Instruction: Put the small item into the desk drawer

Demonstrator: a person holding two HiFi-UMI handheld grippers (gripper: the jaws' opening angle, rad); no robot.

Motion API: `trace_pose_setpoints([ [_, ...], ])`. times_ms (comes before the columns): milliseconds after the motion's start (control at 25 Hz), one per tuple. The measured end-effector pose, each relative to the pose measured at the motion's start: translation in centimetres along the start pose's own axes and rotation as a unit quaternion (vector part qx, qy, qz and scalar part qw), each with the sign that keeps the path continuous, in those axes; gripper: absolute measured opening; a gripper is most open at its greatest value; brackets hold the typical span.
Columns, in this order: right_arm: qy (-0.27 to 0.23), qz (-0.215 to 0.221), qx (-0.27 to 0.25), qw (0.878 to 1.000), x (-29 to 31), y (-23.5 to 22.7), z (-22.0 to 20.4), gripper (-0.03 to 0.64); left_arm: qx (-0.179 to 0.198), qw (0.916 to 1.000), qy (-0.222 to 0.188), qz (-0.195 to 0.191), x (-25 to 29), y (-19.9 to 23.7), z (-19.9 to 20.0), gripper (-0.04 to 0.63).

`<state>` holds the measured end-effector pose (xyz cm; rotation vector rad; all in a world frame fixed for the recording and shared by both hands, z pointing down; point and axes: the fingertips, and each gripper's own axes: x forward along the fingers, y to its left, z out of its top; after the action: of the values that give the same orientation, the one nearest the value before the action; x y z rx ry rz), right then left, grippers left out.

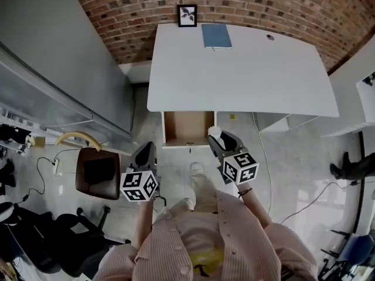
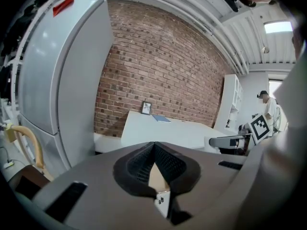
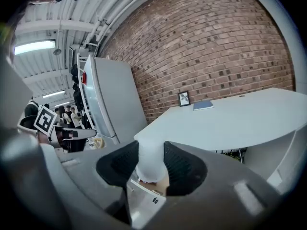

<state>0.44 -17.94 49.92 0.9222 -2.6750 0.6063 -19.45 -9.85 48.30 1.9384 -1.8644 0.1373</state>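
Note:
The white desk (image 1: 246,75) stands against the brick wall with its wooden drawer (image 1: 187,126) pulled open at the front left. My right gripper (image 1: 218,138) hovers by the drawer's right front corner, shut on a small white item (image 1: 214,132) that shows between its black pads (image 3: 182,169) as a pale, soft lump (image 3: 151,157). My left gripper (image 1: 146,152) hangs left of the drawer and below it, its jaws closed together with nothing between them (image 2: 154,169).
A blue book (image 1: 216,36) and a small framed picture (image 1: 187,15) sit at the desk's back edge. A grey cabinet (image 1: 58,57) stands to the left, a brown chair (image 1: 98,173) below it. My shoe (image 1: 196,170) rests on the floor before the drawer.

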Motion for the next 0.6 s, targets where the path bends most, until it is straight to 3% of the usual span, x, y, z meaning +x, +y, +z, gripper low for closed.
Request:
trace_pose_setpoints([
  [480, 0.106, 0.073, -0.031, 0.991, 7.2, -2.2, -2.4, 0.164, -0.047, 0.9973, 0.049, 0.030, 6.6, 1.4, -2.5, -0.003],
  [600, 0.136, 0.082, -0.049, 0.986, 9.1, -2.6, -3.5, 0.165, -0.042, 0.9962, 0.072, 0.023, 8.2, 1.4, -3.5, -0.002],
])
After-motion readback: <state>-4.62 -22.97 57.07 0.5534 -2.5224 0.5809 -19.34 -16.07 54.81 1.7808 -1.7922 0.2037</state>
